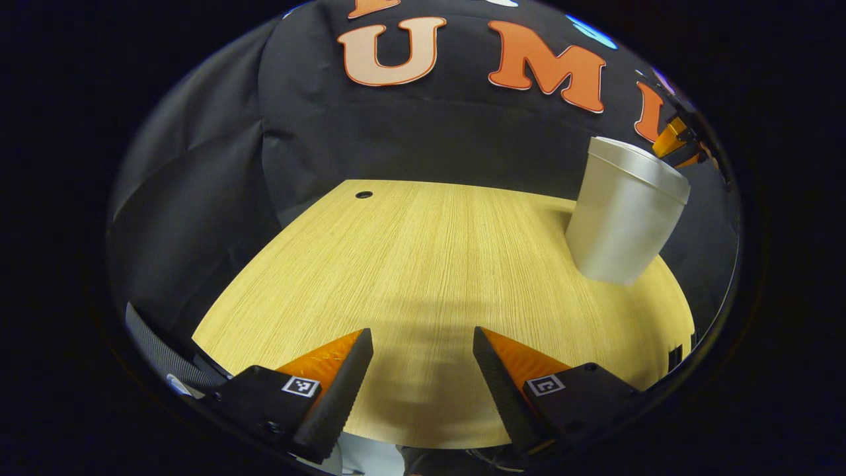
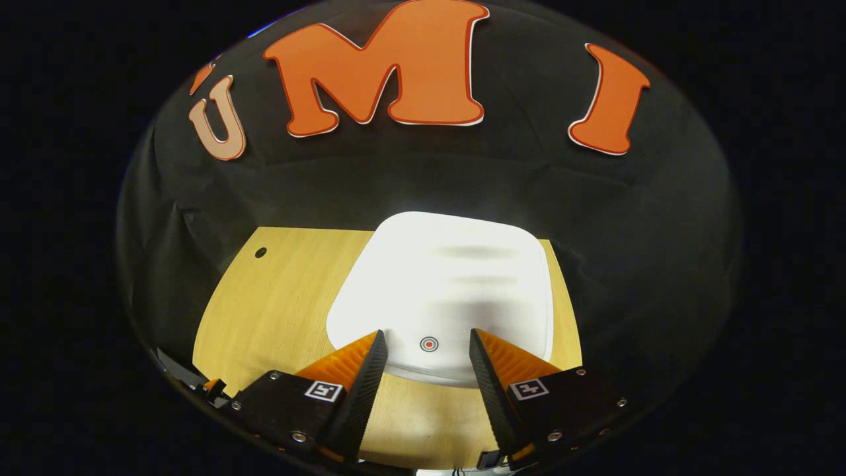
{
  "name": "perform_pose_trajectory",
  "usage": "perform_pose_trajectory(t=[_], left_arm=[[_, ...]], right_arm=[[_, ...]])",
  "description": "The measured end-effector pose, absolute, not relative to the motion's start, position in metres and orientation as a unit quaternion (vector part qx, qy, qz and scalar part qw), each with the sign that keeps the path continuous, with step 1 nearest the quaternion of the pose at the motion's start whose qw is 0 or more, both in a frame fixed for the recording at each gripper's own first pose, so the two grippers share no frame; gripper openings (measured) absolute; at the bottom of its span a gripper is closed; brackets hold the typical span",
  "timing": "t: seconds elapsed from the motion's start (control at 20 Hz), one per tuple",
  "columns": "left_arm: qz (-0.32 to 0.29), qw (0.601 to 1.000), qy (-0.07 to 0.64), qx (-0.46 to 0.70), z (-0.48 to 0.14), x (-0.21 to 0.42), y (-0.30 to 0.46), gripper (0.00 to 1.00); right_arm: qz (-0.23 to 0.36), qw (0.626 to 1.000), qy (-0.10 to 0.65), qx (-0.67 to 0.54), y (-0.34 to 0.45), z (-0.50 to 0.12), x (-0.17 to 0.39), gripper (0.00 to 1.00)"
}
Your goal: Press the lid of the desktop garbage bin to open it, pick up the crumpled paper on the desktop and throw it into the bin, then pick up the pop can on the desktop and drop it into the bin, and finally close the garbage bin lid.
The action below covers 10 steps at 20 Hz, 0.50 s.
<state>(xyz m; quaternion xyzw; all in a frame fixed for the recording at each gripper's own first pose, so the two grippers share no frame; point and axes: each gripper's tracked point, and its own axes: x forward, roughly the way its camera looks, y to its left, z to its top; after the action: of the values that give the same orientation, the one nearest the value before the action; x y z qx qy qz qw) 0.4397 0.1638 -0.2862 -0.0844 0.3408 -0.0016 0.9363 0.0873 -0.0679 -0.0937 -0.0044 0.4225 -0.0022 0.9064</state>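
Observation:
In the left gripper view the white garbage bin (image 1: 621, 218) stands at the table's right side, its lid down. My left gripper (image 1: 423, 344) is open over bare wood, well left of the bin. The other gripper (image 1: 677, 142) peeks from behind the bin's top edge. In the right gripper view the bin's white lid (image 2: 449, 284) lies flat and closed just below me, with a small red dot mark (image 2: 429, 344) near its front edge. My right gripper (image 2: 426, 344) hovers open above that mark, one finger on either side. Whether the fingertips touch the lid I cannot tell.
The light wooden table (image 1: 410, 264) has a small dark cable hole (image 1: 363, 195) at its far left. Black cloth walls close in behind and to both sides. A ribbed grey hose (image 1: 155, 354) runs past the table's near left corner.

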Motion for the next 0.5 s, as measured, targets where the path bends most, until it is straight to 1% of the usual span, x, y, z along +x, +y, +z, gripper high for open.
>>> perform_pose_trajectory(t=[0.15, 0.2, 0.25, 0.3, 0.35, 0.5], left_arm=[[0.000, 0.935, 0.344, -0.091, -0.2874, 0.4394, 0.1638, 0.98], [-0.001, 0.934, 0.344, -0.093, -0.2885, 0.4394, 0.1633, 0.98], [-0.001, 0.934, 0.345, -0.095, -0.2889, 0.4401, 0.1629, 0.98], [-0.001, 0.933, 0.346, -0.095, -0.2900, 0.4404, 0.1630, 0.98], [-0.002, 0.933, 0.346, -0.097, -0.2901, 0.4413, 0.1623, 0.98], [-0.008, 0.934, 0.345, -0.093, -0.2900, 0.4457, 0.1627, 0.98]], right_arm=[[-0.006, 0.902, 0.432, 0.002, -0.0663, -0.0971, 0.0865, 0.80], [-0.003, 0.903, 0.429, -0.005, -0.0651, -0.0973, 0.0871, 0.73], [-0.001, 0.903, 0.430, -0.011, -0.0645, -0.0992, 0.0864, 0.81], [0.000, 0.903, 0.429, -0.016, -0.0641, -0.0993, 0.0842, 0.73], [0.001, 0.905, 0.426, -0.016, -0.0630, -0.0990, 0.0860, 0.82], [-0.003, 0.909, 0.417, -0.010, -0.0636, -0.0981, 0.0865, 0.79]])
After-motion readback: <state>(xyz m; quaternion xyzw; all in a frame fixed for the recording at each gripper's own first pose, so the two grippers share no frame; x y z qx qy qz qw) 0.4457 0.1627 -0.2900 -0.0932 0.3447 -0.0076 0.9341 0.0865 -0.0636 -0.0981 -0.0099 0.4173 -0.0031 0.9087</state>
